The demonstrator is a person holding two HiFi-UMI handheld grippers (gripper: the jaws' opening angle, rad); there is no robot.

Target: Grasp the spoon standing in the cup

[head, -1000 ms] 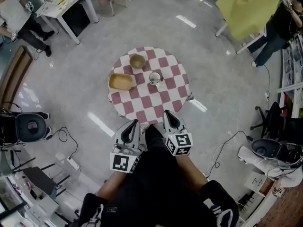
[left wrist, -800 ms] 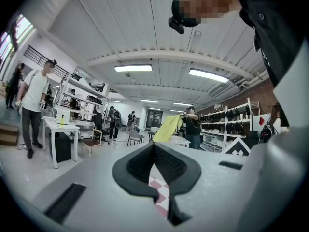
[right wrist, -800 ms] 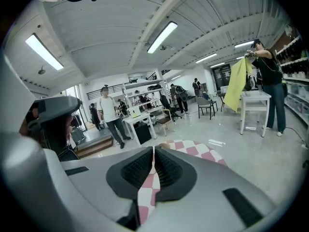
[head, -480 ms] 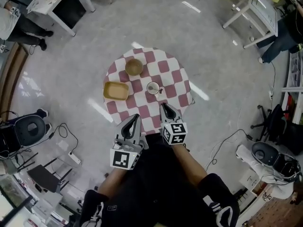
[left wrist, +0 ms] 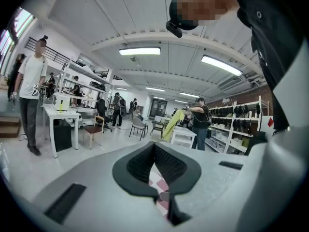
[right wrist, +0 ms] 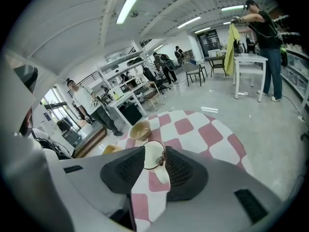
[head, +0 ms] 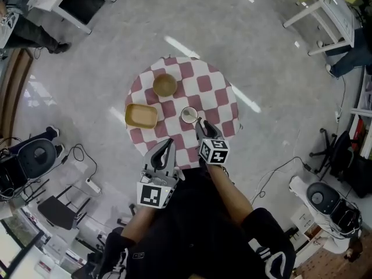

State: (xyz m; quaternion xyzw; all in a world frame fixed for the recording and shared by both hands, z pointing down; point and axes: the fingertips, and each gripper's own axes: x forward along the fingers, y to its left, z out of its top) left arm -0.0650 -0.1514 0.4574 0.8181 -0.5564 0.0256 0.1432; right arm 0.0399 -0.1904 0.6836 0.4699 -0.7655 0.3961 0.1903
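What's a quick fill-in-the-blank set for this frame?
1. The round table wears a red-and-white ____ cloth.
2. Besides the cup, the table holds ____ other dishes: a round bowl and a rectangular tray.
3. Standing in the cup is a ____.
4. The right hand-held gripper, whose jaws have just been opening with nothing held, is closer to the cup than the hand-held gripper in the person's ____ hand.
Missing words: checkered; two; spoon; left.

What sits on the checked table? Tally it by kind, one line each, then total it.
Bowl: 1
Tray: 1
Cup: 1
Spoon: 1
Total: 4
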